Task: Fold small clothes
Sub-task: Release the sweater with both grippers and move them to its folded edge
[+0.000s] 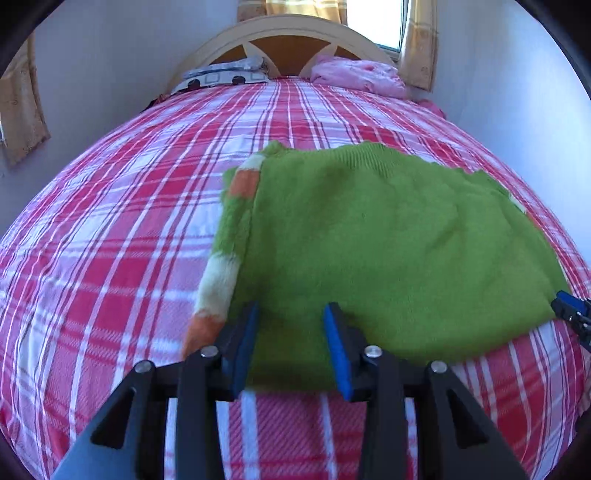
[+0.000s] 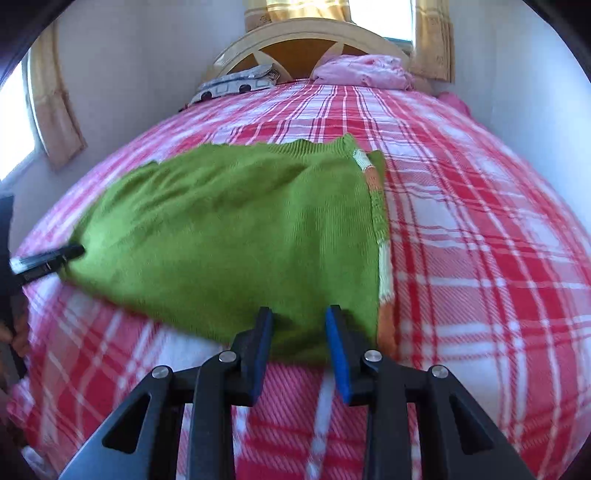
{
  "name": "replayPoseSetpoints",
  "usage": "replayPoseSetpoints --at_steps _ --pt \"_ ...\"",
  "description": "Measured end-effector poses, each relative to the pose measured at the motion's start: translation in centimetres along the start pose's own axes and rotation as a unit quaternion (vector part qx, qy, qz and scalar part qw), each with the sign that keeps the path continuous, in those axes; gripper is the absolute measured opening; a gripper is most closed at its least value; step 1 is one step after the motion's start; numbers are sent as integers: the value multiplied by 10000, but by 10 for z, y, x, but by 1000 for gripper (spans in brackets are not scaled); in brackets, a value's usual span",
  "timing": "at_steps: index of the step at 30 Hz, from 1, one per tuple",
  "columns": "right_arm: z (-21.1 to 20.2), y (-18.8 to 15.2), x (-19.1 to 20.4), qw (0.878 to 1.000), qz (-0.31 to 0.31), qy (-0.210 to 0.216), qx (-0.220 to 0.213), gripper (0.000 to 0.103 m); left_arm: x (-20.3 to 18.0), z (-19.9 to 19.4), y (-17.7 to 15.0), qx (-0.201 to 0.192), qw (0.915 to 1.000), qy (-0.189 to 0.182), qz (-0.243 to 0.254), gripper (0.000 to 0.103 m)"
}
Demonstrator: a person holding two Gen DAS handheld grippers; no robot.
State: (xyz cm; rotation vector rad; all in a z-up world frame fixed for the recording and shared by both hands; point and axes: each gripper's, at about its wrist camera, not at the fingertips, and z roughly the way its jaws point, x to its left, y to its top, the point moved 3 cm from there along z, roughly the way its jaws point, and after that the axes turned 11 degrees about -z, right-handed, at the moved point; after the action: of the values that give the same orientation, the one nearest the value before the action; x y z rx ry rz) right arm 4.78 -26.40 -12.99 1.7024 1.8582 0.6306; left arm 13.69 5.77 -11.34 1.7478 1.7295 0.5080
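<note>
A green knit sweater [image 1: 369, 240] lies flat on the plaid bed, its orange, white and green striped sleeve [image 1: 218, 273] folded along the left side. My left gripper [image 1: 291, 314] is open at the sweater's near left corner; the hem lies between the blue pads without being pinched. In the right wrist view the same sweater [image 2: 240, 229] shows its striped sleeve [image 2: 384, 266] on the right. My right gripper [image 2: 299, 314] stands open over the near right corner, with the hem loose between its pads. Each gripper shows at the other view's edge: right gripper [image 1: 570, 306], left gripper [image 2: 48, 260].
The red and white plaid cover [image 1: 110, 221] spans the whole bed. At the far end are a cream headboard [image 1: 284, 33], a patterned pillow [image 1: 225, 75] and a pink bundle [image 1: 354, 75]. White walls and yellow curtains [image 2: 55, 110] flank the bed.
</note>
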Motion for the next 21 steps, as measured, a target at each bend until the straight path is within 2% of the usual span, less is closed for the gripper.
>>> replayPoseSetpoints --at_steps 3,5,7,8,10,12,16,18,21 --pt "-4 -2 2 9999 -70 -75 -27 32 9 -16 -7 -40 9992 -211 -330 41" --pt "-5 -3 -1 10000 11 15 -87 32 16 -29 -10 -51 9984 -241 -517 49" --pt "-7 -4 -4 9997 116 126 -170 33 21 -37 -13 -73 9975 -222 -665 69" --pt "-7 -4 -4 9995 154 198 -208 36 25 -41 -12 -142 9971 -100 -738 74" --pt "-7 -2 -3 9989 162 362 -264 45 31 -47 -9 -312 9949 335 -904 93" --pt "-6 0 1 9988 66 416 -267 54 33 -47 -5 -338 9921 634 -1028 103" --pt "-2 3 17 9991 -357 188 -157 68 29 -41 -3 -261 9914 626 -1117 103" --pt "-2 3 23 9985 -530 8 -114 69 24 -37 -3 -203 9914 588 -1155 103" --pt "-2 2 19 9989 -427 123 -153 70 18 -33 -4 -27 9912 221 -1304 103"
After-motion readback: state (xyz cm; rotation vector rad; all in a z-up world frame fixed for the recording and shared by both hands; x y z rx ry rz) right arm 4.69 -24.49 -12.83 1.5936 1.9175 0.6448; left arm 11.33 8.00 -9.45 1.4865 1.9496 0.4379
